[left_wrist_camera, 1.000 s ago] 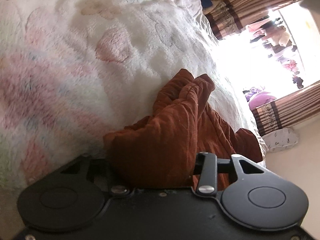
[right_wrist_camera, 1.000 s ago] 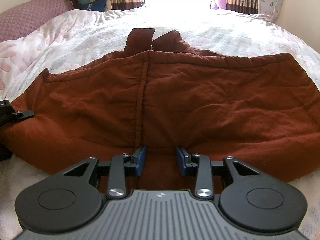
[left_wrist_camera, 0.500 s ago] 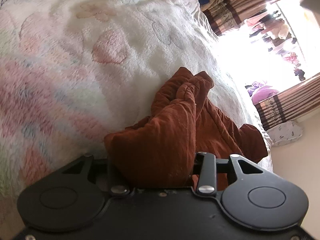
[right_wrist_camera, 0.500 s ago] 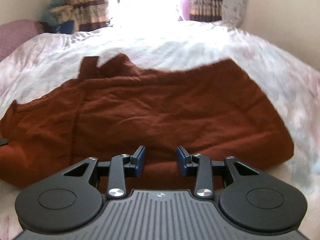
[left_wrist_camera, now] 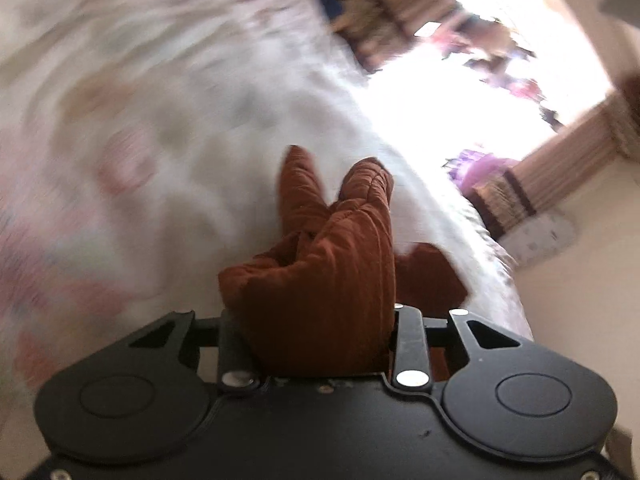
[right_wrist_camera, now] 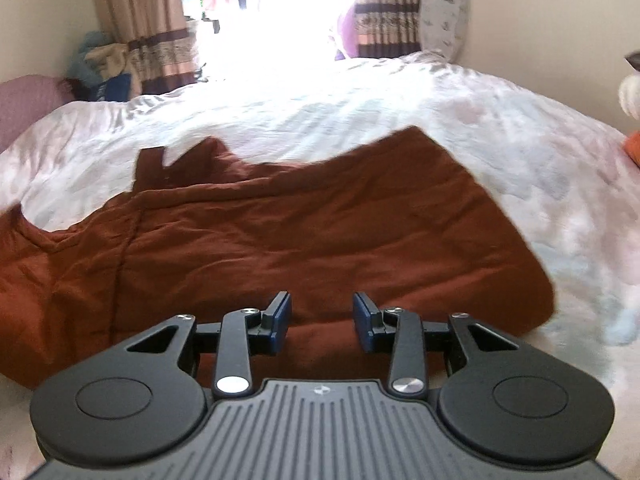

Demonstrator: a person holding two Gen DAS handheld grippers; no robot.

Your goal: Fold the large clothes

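Left tool (left_wrist_camera: 308,320) closing, squeezing a bunched end of the rust-brown garment (right_wrist_camera: 280,232) and lifting it off the bed (right_wrist_camera: 360,112); right tool (right_wrist_camera: 321,322) hovers apart, empty. Fold's starting.

Garment (right_wrist_camera: 304,232) spread on bed (right_wrist_camera: 500,128), curtains (right_wrist_camera: 152,28) behind

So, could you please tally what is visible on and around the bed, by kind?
Rust-brown garment: 1
Bed cover, white with a pastel pattern: 1
Curtains: 2
Tongs: 2, left tongs closing on a bunched part of the garment, right tongs open
Total: 6
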